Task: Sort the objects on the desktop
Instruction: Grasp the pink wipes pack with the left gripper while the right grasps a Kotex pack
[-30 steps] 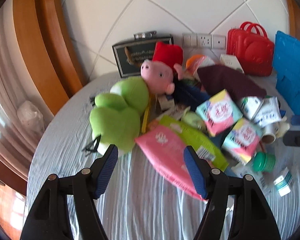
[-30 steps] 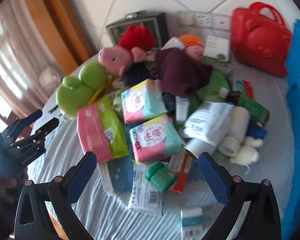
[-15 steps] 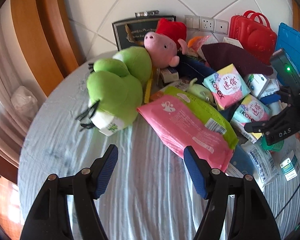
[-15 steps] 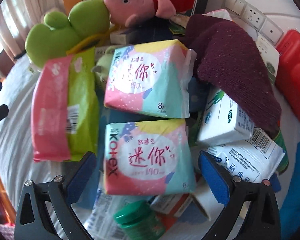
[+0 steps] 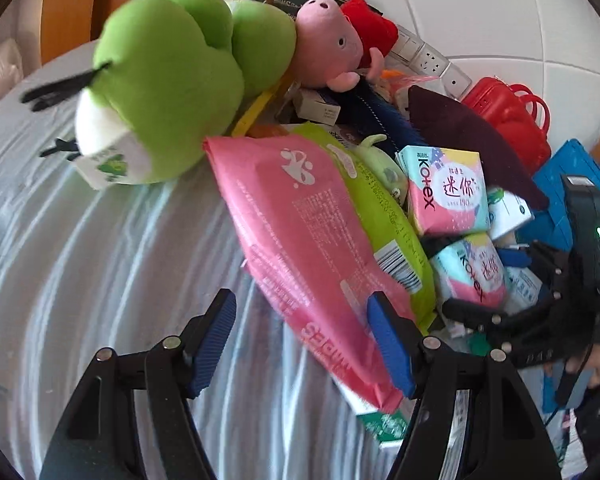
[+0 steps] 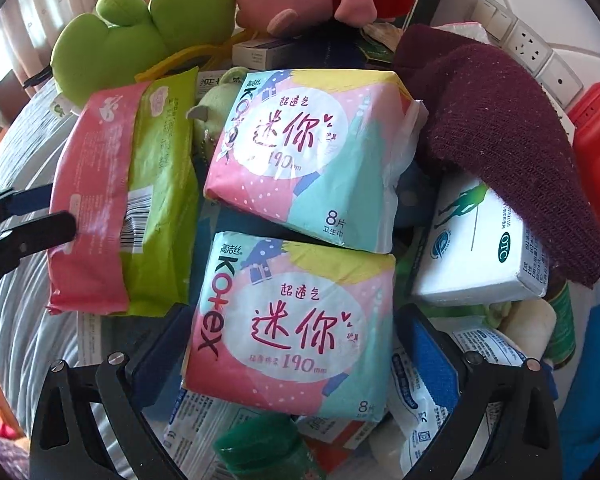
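A heap of objects lies on a cloth-covered round table (image 5: 80,264). My left gripper (image 5: 302,340) is open, its jaws on either side of the near end of a pink wipes pack (image 5: 300,232), which lies on a green pack (image 5: 384,216). My right gripper (image 6: 296,344) is open and straddles the nearer of two Kotex pad packs (image 6: 288,328); the farther pack (image 6: 304,152) lies just beyond it. The pink pack (image 6: 88,216) and the left gripper's fingertips (image 6: 56,228) also show at the left of the right wrist view.
A green plush (image 5: 168,80) and a pink pig plush (image 5: 328,52) sit at the back. A maroon knit cloth (image 6: 508,160), a white medicine box (image 6: 476,256), a green-capped jar (image 6: 256,452), a red case (image 5: 508,120) and a blue board (image 5: 576,188) crowd the right.
Both grippers moved forward and down into the heap. The left one now flanks the pink pack's end; the right one now straddles the nearer Kotex pack. Both stayed open.
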`<state>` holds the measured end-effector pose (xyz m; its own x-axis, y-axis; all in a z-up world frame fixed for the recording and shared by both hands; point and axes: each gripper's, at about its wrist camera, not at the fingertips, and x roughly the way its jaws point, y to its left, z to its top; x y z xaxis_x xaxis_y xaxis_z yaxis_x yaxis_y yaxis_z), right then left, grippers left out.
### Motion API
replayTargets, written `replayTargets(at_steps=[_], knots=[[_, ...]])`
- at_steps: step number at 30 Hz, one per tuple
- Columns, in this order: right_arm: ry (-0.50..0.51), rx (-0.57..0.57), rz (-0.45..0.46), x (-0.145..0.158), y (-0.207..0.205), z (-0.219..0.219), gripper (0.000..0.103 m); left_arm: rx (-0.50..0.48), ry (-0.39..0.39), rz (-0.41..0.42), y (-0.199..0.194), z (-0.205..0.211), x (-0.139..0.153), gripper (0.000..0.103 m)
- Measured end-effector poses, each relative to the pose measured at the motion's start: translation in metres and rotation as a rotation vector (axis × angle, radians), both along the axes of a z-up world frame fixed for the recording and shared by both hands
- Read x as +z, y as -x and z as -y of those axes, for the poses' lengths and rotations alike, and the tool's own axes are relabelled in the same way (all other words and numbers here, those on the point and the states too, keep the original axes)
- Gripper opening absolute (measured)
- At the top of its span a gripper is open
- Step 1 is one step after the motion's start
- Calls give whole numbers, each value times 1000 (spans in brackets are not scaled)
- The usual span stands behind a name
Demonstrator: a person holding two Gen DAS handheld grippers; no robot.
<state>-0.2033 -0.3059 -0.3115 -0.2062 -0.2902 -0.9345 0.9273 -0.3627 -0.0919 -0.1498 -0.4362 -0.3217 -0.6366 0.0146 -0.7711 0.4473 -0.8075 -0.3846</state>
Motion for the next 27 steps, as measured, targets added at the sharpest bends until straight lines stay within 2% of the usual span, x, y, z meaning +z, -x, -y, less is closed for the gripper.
replayTargets(at_steps=[3, 8, 9, 10, 12, 13, 15, 17, 19, 22, 27], knots=[[-6, 9, -17, -2, -1, -2, 103, -31, -20, 2, 21, -9, -9, 68], [-20, 18, -30, -8, -2, -2, 103, -5, -52, -12, 43, -8, -16, 67], [-17, 18, -26, -9, -2, -2, 103, -8, -47, -19, 45, -8, -15, 64], [-17, 16, -24, -10, -1, -2, 103, -27, -48, -26, 49, -9, -15, 53], [-24, 13, -32, -12, -2, -1, 103, -65, -52, -41, 52, -12, -10, 41], [-27, 13, -40, -13, -3, -1, 102, -85, -14, -54, 52, -17, -4, 34], [-13, -18, -34, -12, -2, -4, 83, -137, 68, -70, 51, -28, 9, 26], [9, -75, -13, -6, 3, -9, 81, -185, 160, -84, 51, -42, 25, 23], [47, -101, -21, 3, 0, -18, 80, -228, 210, -97, 52, -49, 37, 19], [120, -137, -1, 20, -4, -33, 80, -264, 260, -117, 48, -57, 53, 16], [231, -170, -50, 68, -23, -66, 80, -325, 342, -164, 40, -72, 88, 13]])
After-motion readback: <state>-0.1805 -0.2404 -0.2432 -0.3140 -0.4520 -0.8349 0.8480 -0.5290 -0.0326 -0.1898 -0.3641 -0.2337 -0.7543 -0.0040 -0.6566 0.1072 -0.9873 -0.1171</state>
